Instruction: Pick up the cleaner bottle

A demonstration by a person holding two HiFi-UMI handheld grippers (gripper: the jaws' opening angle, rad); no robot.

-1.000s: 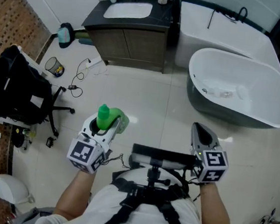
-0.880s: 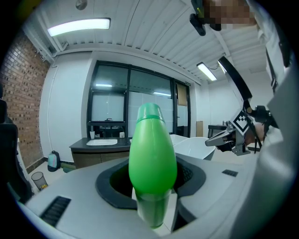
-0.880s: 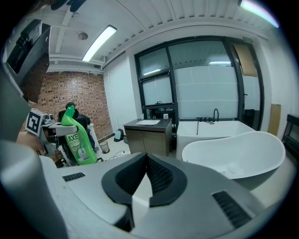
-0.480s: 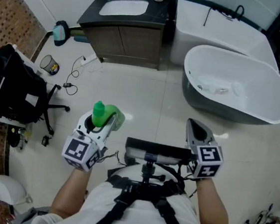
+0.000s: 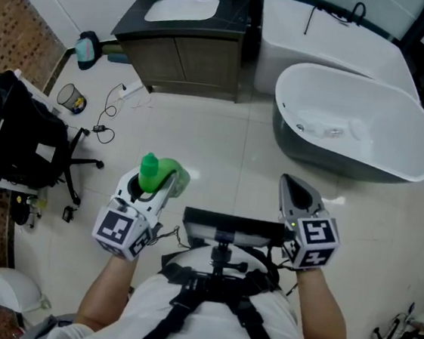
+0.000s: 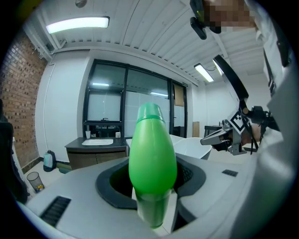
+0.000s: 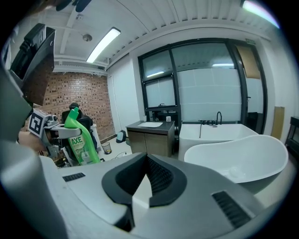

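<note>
One green "AXE" cleaner bottle (image 7: 80,140)

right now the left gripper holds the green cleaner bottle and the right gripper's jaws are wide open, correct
Not quite. The right gripper has its jaws shut on nothing, as the right gripper view shows. The left gripper does hold the green cleaner bottle.

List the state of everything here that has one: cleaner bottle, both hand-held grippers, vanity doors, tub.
Cleaner bottle: held clear of the floor, cap on.
Left hand-held gripper: shut on the cleaner bottle.
Right hand-held gripper: shut, nothing between its jaws.
Vanity cabinet doors: closed.
Bathtub: no water visible in it.
</note>
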